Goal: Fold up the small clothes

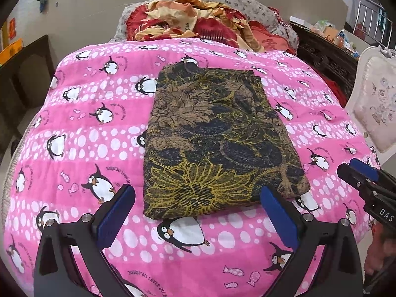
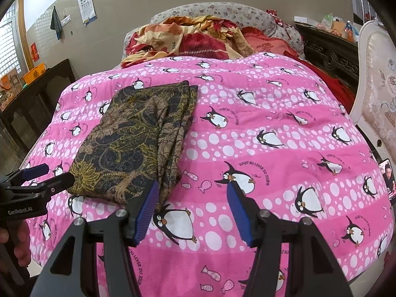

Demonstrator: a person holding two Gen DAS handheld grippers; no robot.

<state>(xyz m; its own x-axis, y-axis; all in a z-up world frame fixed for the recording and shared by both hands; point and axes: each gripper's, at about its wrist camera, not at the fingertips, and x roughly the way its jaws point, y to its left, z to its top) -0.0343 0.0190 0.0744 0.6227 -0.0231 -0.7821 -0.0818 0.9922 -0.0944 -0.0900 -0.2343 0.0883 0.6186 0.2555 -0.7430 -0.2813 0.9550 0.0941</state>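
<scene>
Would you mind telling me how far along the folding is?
Done: the dark brown-and-yellow floral garment lies folded into a flat rectangle on the pink penguin-print quilt. In hand: nothing; left gripper and right gripper are open. Left: no unfolded small clothes are visible.

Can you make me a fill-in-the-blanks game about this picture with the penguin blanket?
1. The folded brown floral cloth lies on a pink blanket printed with ____.
2. Both the left tongs and the right tongs are ____, gripping nothing.
3. On the wall hangs an eye ____.

Missing words: penguins; open; chart
</scene>
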